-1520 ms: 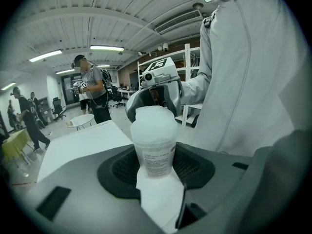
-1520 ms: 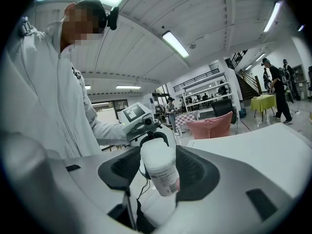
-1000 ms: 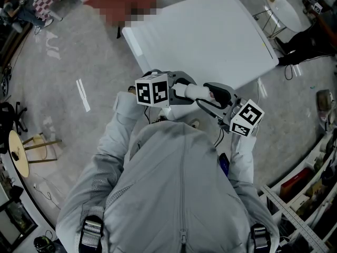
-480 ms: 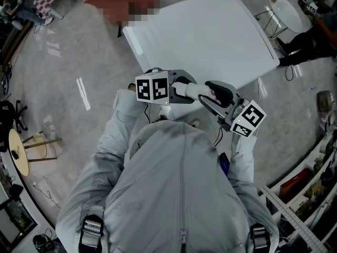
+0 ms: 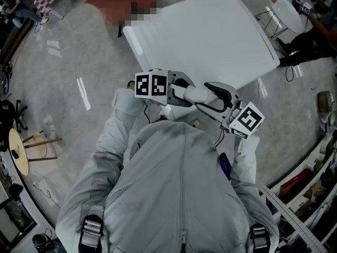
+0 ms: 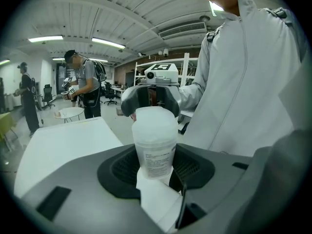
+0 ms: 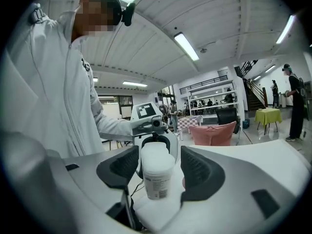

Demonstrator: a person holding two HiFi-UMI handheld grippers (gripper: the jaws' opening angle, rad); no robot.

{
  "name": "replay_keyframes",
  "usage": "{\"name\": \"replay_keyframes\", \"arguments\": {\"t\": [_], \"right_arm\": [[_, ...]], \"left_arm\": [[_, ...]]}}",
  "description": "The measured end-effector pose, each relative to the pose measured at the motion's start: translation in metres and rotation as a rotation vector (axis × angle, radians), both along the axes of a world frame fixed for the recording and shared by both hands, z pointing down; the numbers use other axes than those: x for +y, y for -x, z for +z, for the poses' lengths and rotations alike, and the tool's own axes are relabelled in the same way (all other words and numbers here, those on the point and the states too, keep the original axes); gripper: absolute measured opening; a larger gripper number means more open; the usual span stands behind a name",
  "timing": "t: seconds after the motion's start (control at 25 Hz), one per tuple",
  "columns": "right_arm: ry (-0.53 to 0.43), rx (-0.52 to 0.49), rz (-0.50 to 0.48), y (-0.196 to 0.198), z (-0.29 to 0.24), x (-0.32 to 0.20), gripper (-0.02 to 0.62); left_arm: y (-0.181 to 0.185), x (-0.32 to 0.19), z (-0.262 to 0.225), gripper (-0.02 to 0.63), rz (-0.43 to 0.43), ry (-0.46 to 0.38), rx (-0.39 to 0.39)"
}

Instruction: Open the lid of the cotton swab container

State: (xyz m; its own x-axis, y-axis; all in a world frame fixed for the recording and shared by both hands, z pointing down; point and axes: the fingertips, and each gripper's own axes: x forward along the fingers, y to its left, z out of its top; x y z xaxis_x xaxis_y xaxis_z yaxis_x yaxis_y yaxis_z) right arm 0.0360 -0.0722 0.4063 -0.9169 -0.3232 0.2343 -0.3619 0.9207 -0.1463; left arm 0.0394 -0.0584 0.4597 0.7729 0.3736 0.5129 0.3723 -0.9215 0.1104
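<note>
Holding the translucent white plastic cotton swab container (image 6: 155,145) in mid-air near the white bench (image 5: 210,36) edge: left gripper (image 6: 156,160) jaws clamped on it. Right gripper (image 7: 157,169) jaws just opened wide, straddling its other end untouched. Risk: off-centre reclosing levers container out of left jaws; drop.

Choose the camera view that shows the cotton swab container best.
Left gripper view: the cotton swab container is large and central, printed label facing the camera. The right gripper view shows it smaller; the head view, only a white cylinder from above.
</note>
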Motion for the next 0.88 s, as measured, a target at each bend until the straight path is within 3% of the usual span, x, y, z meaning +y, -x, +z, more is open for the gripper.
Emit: {"name": "replay_keyframes", "arguments": {"t": [0.32, 0.56, 0.72, 0.88], "right_arm": [[-0.010, 0.021, -0.032, 0.005, -0.001, 0.001, 0.261], [0.048, -0.044, -0.037, 0.005, -0.004, -0.001, 0.242], [0.150, -0.220, 0.006, -0.003, -0.017, -0.011, 0.236], [0.155, -0.187, 0.002, -0.002, -0.014, -0.010, 0.237]], "left_arm": [[-0.001, 0.003, -0.004, 0.204, 0.018, 0.008, 0.007], [0.000, 0.002, -0.008, 0.204, 0.014, 0.017, 0.027], [-0.007, -0.005, -0.011, 0.202, -0.009, -0.069, 0.042], [-0.008, -0.004, -0.008, 0.202, 0.000, -0.072, 0.030]]}}
